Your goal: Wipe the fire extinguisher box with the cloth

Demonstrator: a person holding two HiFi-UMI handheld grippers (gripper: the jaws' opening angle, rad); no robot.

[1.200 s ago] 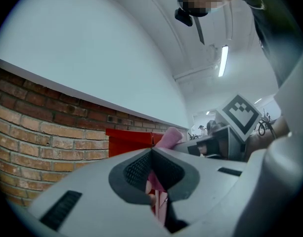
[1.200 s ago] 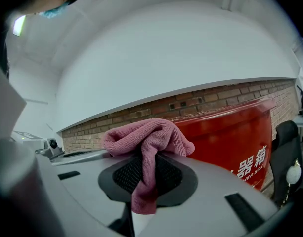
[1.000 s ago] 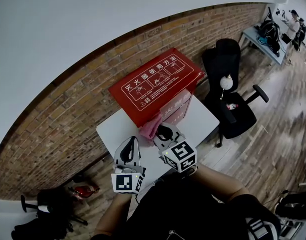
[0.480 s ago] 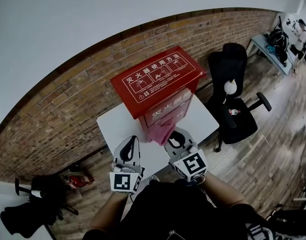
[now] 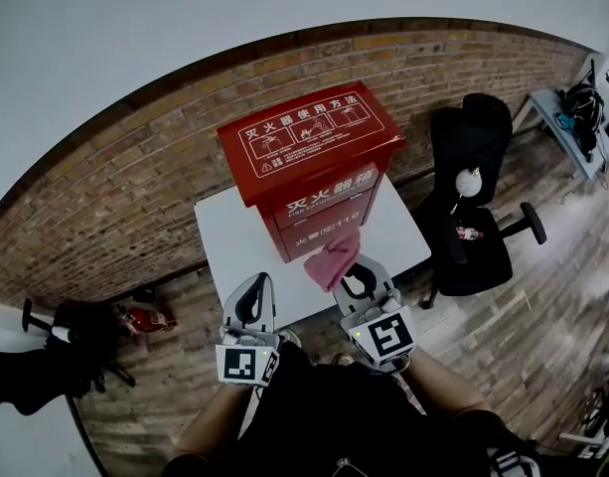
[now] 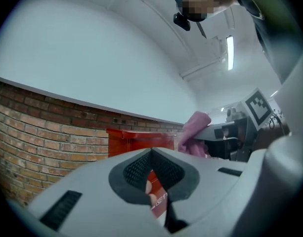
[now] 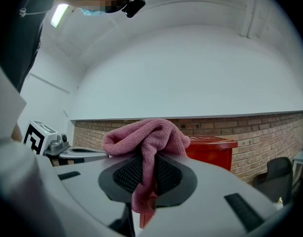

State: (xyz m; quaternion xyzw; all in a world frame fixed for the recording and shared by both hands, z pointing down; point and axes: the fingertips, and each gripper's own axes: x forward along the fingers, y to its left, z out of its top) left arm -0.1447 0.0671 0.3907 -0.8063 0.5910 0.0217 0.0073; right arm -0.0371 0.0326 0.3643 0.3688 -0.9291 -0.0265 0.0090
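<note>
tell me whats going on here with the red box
A person stands at a white table holding a gripper in each hand. The right gripper, jaws shut on a pink cloth, holds it at the lower front of the red fire extinguisher box. The left gripper hangs beside it, jaws together, empty.

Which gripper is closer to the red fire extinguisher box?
Right. The right gripper, holding the pink cloth, is close before the box; the left gripper is farther back.

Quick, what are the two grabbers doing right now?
Left gripper: closed, holding nothing.
Right gripper: closed on the pink cloth.
</note>
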